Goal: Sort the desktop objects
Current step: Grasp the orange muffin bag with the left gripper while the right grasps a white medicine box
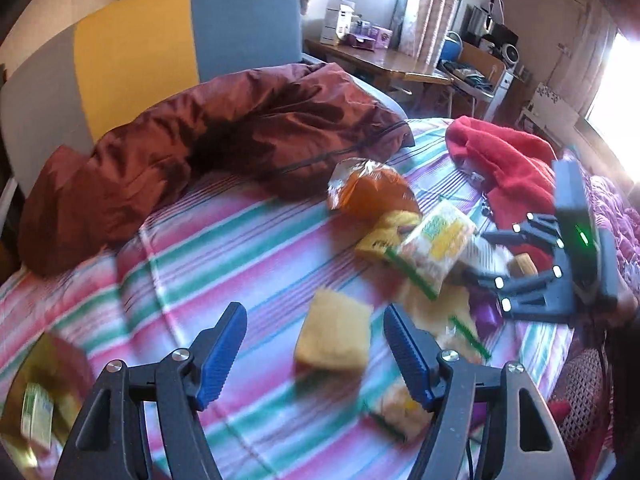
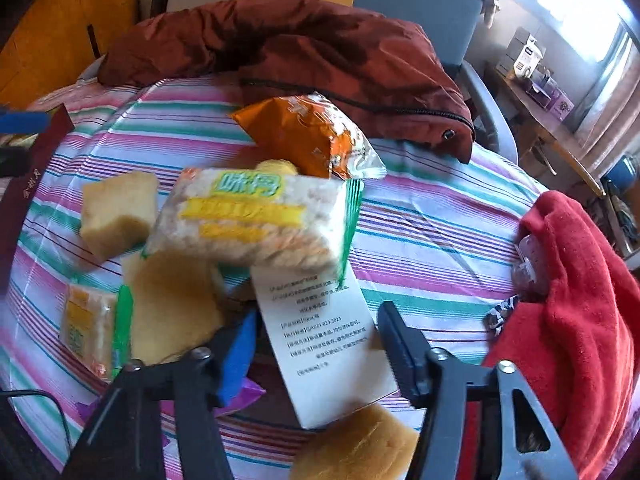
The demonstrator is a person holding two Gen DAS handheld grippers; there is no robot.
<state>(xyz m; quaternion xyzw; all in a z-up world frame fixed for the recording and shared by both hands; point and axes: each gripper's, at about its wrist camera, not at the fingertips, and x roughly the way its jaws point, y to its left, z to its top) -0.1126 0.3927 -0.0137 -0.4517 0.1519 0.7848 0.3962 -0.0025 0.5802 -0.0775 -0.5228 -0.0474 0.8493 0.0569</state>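
My right gripper is spread around the white box, just below the cracker pack; light, stiff card, so I'd pinch its long sides. Left gripper gapes, empty.

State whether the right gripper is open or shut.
Open. The right gripper has its fingers spread on either side of the white box, with gaps showing at both; nothing is clamped.

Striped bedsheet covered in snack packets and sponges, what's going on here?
A person is sorting clutter on a striped sheet with two handheld grippers. The right gripper is open around a white printed box, under a green-and-yellow snack packet. The left gripper is open, hovering by a yellow sponge. Neither has closed on anything.
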